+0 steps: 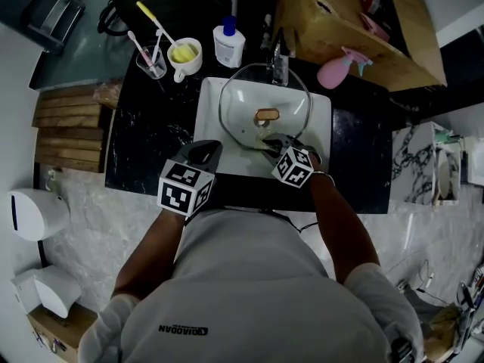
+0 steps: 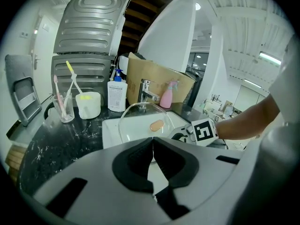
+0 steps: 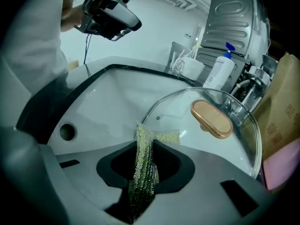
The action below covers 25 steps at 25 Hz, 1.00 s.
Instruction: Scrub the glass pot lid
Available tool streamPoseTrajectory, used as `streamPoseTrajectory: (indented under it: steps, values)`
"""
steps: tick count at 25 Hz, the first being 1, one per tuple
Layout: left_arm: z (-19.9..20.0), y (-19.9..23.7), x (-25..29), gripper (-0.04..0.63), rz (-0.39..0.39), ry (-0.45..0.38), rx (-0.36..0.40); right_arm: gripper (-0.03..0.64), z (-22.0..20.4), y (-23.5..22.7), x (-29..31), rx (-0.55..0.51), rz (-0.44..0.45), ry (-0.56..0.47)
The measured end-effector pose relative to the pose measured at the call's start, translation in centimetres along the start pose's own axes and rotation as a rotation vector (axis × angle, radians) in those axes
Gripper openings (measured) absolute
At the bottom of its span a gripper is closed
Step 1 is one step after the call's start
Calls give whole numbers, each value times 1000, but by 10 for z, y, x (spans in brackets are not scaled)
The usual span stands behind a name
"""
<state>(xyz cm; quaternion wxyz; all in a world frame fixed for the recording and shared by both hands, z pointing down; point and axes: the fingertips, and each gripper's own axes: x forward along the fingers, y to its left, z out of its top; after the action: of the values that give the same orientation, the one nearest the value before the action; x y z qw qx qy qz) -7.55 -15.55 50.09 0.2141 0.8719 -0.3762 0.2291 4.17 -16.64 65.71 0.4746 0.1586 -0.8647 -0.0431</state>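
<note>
Nearest the person, the left tool (image 2: 153, 142) hangs over the front rim of the white rectangular sink (image 1: 210, 97), jaws pressed together on nothing, seemingly kept clear of the work. The right tool (image 3: 146, 142) is clamped on a yellow-green glittery mesh scrubbing cloth (image 3: 143, 172), whose free end flops forward for wiping. Just beyond, the domed glass pot lid with its bronze oval knob (image 3: 173, 109) rests tilted in the sink, leaning back toward the chrome tap (image 1: 279, 65), probably so its face meets the cloth; I cannot tell whether they touch
</note>
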Motion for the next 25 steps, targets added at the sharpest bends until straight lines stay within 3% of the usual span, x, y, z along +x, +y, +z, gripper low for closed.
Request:
streamPoseTrajectory:
  steps: [8,18,25]
  values:
    - [0,6,-3,15,19,-4,-16,106,-1,18,11,-48,103,29]
    - [-1,12,-7,15,38,-6,-26,106,-7,46,19,-81,305,83]
    - [-3,16,-9,15,49,-7,-37,106,-9,53,19,-26,393,90]
